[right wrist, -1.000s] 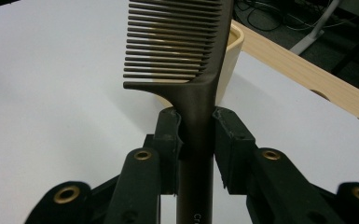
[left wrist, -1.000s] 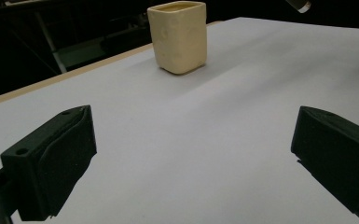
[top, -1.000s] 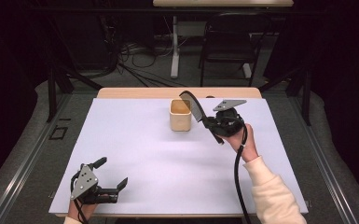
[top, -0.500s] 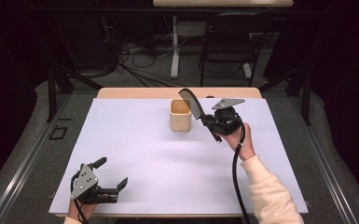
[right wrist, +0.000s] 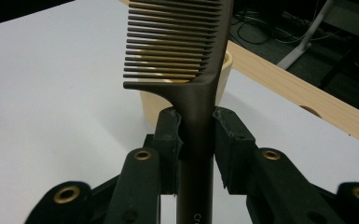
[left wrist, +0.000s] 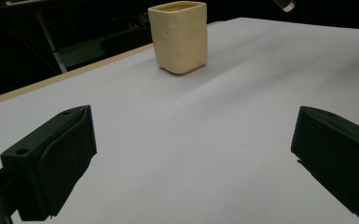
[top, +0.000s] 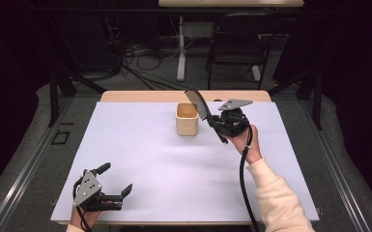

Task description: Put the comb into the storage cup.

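Note:
A dark brown comb [right wrist: 182, 51] is clamped by its handle between the pads of my right gripper [right wrist: 198, 135]. In the high view the comb [top: 198, 103] slants up and left over the rim of a cream square cup [top: 187, 119] that stands upright on the white sheet. My right gripper [top: 218, 123] sits just right of the cup, held by a hand in a cream sleeve. My left gripper [top: 114, 182] rests near the front left corner of the sheet, jaws wide apart with nothing between them. From there the cup [left wrist: 180, 36] stands far ahead.
The white sheet [top: 140, 150] covers most of a wooden table [top: 140, 96], whose bare edge shows behind the cup. Beyond it are a chair [top: 236, 48], table legs and floor cables. A black cable [top: 244, 183] trails from my right gripper along the sleeve.

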`<state>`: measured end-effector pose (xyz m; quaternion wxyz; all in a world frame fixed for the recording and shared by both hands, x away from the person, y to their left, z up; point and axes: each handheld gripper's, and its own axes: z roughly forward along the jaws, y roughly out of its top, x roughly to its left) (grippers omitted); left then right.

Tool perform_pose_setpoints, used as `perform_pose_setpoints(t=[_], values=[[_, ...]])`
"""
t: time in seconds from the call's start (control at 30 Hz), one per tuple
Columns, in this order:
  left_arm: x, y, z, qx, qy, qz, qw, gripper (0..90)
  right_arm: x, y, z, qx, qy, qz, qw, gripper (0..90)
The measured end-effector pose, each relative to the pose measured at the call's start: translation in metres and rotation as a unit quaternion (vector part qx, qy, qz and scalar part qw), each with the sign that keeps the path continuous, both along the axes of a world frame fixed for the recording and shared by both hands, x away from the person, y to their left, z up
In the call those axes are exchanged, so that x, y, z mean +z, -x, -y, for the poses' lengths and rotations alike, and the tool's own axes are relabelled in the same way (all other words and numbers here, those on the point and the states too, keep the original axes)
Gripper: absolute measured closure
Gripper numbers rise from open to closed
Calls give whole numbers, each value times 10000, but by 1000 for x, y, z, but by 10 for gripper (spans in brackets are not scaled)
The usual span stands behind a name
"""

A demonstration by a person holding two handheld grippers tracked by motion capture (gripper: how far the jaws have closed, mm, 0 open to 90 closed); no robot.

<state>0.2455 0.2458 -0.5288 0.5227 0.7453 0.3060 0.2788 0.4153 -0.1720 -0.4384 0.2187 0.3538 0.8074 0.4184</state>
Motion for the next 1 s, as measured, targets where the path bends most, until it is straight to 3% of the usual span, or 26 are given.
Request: perform_pose_setpoints(t=[1.0], values=[[0,0,0,-4,9,-11,10000,0,2,-24,-20,49,-148,197,9997,718]])
